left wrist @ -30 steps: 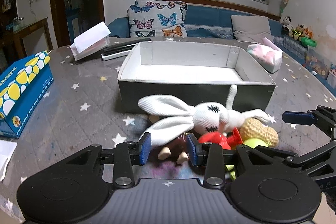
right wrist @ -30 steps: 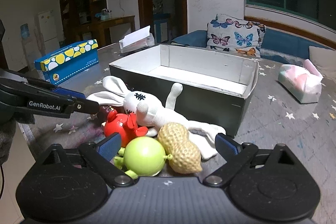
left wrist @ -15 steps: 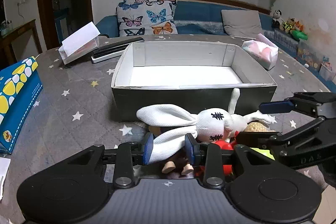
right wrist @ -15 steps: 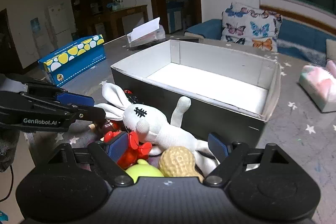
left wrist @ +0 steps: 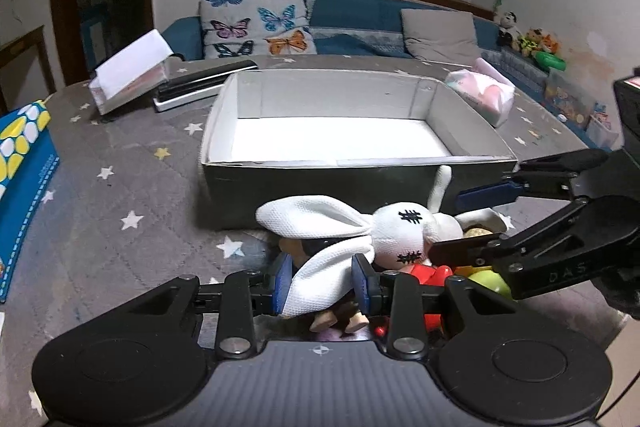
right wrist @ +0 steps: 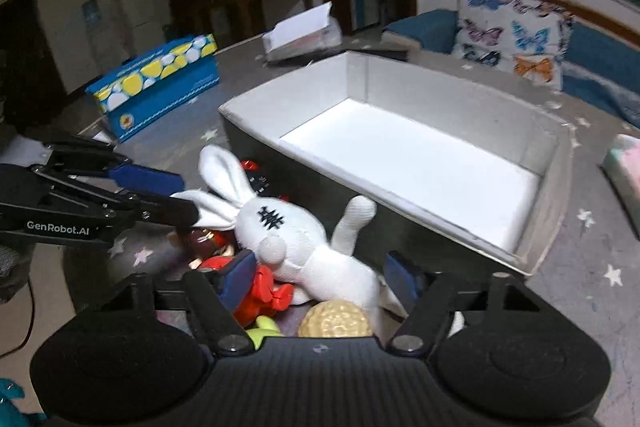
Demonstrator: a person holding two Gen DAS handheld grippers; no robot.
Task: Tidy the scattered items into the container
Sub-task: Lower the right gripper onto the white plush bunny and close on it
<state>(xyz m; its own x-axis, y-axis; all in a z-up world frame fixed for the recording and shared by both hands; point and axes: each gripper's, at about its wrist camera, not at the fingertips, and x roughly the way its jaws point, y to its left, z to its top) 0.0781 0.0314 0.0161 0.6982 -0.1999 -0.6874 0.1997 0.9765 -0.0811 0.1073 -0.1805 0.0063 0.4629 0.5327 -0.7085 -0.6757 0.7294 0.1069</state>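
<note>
Since a second ago: both grippers pushed forward into the toy pile, rabbit ear now lying between the left pads where earlier only the small brown doll showed; right pads drawn in from a wide spread around the green ball and peanut to a narrower span at the rabbit's body. Left gripper point(left wrist: 320, 281): jaws fairly narrow, one ear of the white plush rabbit point(left wrist: 400, 233) draped between the blue pads, pads close against the cloth but firm pressing cannot be confirmed. Right gripper point(right wrist: 320, 277): jaws closing, rabbit torso between them, left pad at the red toy point(right wrist: 266, 291) and rabbit's flank, right pad just beside the rabbit's rear; contact on that side not clear. Rabbit lying on its side on the star-print table cover point(left wrist: 132, 187), one arm raised against the dark outer wall of the open box point(left wrist: 352, 187). Box interior white, nothing seen inside. Peanut toy point(right wrist: 334, 321) just below the rabbit in the right wrist view, touching it; green ball point(left wrist: 490, 281) partly hidden behind the right gripper in the left wrist view. Brown doll point(left wrist: 336, 315) under the rabbit ear, feet showing. Blue tissue carton point(right wrist: 156, 83) well apart, far left. Pink pack point(left wrist: 482, 93) beyond the box's far right corner.
</note>
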